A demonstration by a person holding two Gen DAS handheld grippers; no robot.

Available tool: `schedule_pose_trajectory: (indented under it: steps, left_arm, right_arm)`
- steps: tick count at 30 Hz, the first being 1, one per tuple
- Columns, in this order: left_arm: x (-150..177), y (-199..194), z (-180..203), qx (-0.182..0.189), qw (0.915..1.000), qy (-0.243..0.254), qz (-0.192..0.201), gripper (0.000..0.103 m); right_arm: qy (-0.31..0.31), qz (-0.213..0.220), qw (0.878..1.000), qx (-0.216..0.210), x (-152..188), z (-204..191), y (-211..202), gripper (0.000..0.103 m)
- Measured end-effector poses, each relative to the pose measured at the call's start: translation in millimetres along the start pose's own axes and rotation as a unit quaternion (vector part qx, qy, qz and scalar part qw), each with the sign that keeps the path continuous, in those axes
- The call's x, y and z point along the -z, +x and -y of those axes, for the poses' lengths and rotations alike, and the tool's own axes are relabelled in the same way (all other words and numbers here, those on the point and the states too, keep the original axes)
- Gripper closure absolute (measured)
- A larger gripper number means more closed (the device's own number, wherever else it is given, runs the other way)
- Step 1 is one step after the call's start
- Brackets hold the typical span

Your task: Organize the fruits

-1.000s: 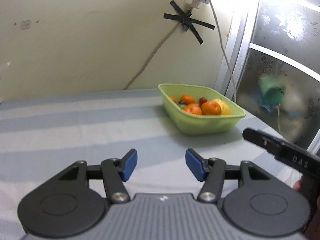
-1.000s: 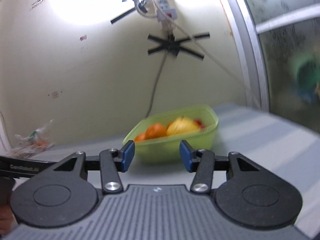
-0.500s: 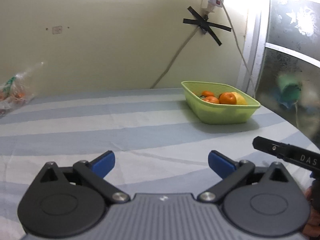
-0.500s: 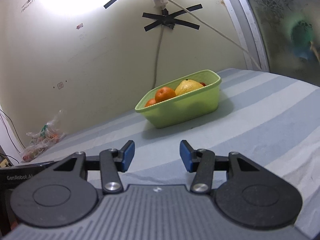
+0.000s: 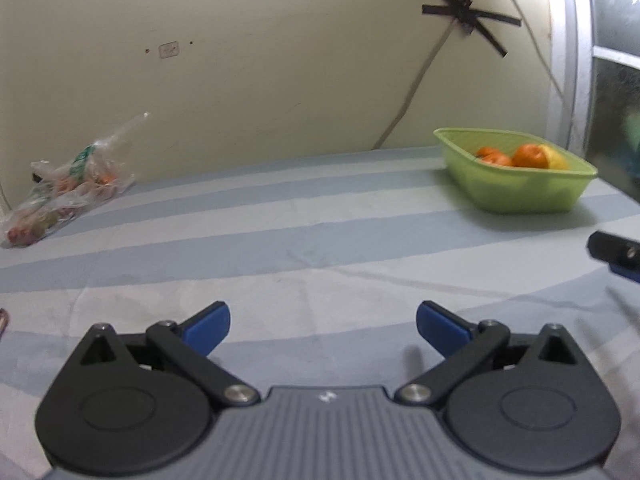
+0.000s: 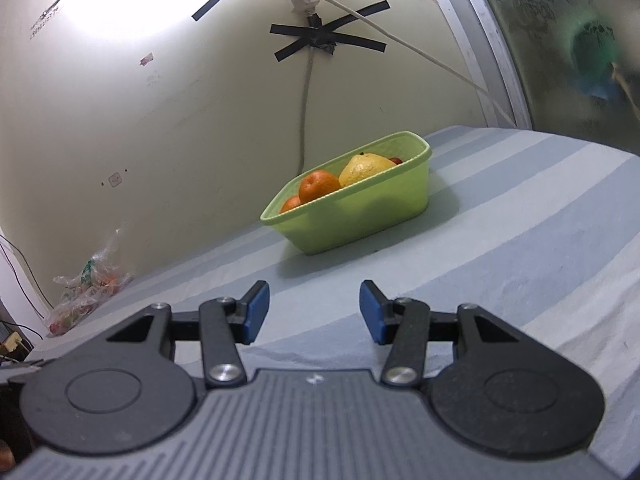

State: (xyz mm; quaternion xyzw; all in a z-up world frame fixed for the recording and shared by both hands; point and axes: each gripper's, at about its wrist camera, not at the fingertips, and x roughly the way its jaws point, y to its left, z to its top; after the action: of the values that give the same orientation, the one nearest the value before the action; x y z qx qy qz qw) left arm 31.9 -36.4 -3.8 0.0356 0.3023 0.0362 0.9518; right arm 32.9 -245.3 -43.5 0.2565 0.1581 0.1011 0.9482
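A lime-green basket [image 5: 520, 188] [image 6: 380, 212] stands on the striped cloth near the wall, holding oranges [image 6: 318, 186] and a yellow fruit [image 6: 366, 168]. A clear plastic bag of fruit [image 5: 60, 196] [image 6: 86, 292] lies at the far left by the wall. My left gripper [image 5: 323, 330] is open wide over bare cloth, nothing between its blue pads. My right gripper [image 6: 314, 310] stands partly open and empty, short of the basket. The tip of the right gripper [image 5: 616, 254] shows at the right edge of the left wrist view.
The striped blue and white cloth [image 5: 280, 248] covers the whole surface. A cable [image 6: 304, 120] taped with black crosses runs down the wall behind the basket. A frosted window frame [image 6: 496, 60] stands to the right.
My left gripper opened from half shut to wide and swung left, so the basket slid to the right of its view and the plastic bag appeared. The right view steadied, the basket sharper.
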Motion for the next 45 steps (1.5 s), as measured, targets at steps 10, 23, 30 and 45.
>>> schedule_pose_trajectory:
  steps: [10, 23, 30, 45]
  left_arm:
    - [6, 0, -2, -0.019, 0.9996, 0.017, 0.011, 0.0]
    - [8, 1, 4, -0.021, 0.9989, 0.041, 0.01, 0.0]
    - [8, 0, 5, -0.027, 0.9988, 0.04, 0.012, 0.0]
    - [9, -3, 3, -0.051, 0.998, 0.03, 0.022, 0.0]
  right_arm:
    - [0.019, -0.01, 1.0, -0.001, -4, 7, 6, 0.05]
    - [0.022, -0.01, 1.0, -0.007, -4, 9, 4, 0.049]
    - [0.027, -0.011, 0.999, -0.015, -5, 12, 4, 0.049]
    - [0.028, -0.014, 0.999, -0.026, -9, 21, 7, 0.049]
